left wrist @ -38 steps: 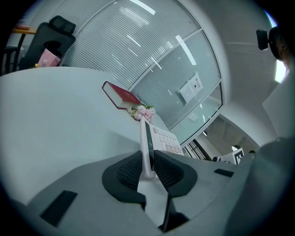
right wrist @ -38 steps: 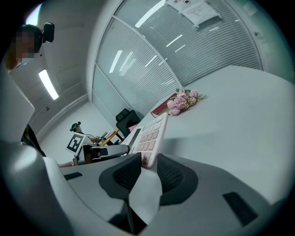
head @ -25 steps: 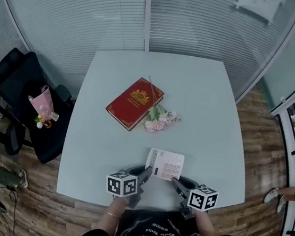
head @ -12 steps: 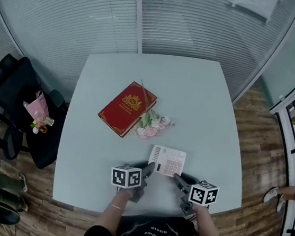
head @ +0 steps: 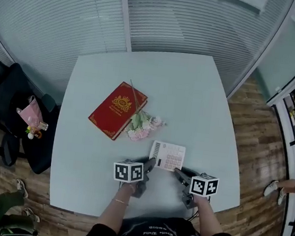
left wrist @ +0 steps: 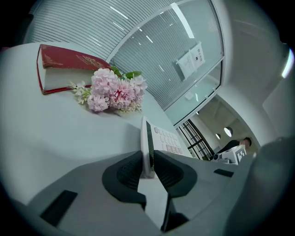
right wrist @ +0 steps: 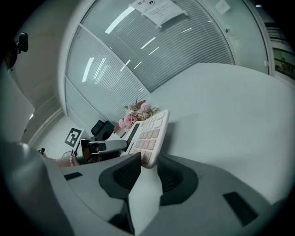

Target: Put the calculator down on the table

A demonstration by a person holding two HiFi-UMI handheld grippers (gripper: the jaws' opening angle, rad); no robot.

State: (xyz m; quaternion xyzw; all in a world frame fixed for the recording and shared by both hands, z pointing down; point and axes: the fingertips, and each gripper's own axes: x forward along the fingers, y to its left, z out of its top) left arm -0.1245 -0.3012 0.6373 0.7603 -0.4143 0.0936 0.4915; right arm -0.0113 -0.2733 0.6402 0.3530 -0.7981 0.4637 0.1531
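- Our left tool is clamped on the near-left edge of the calculator.
- Our right tool pinches its near-right corner.
- We see the calculator between both tools, keys up, over the near middle of the desk; we cannot tell whether it touches the surface.
- Just beyond, to the far left, pink flowers lie against a red book.

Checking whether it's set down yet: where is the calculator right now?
In the head view the calculator is gripped at its near corners by the left gripper and right gripper, over the table, just right of the pink flowers.
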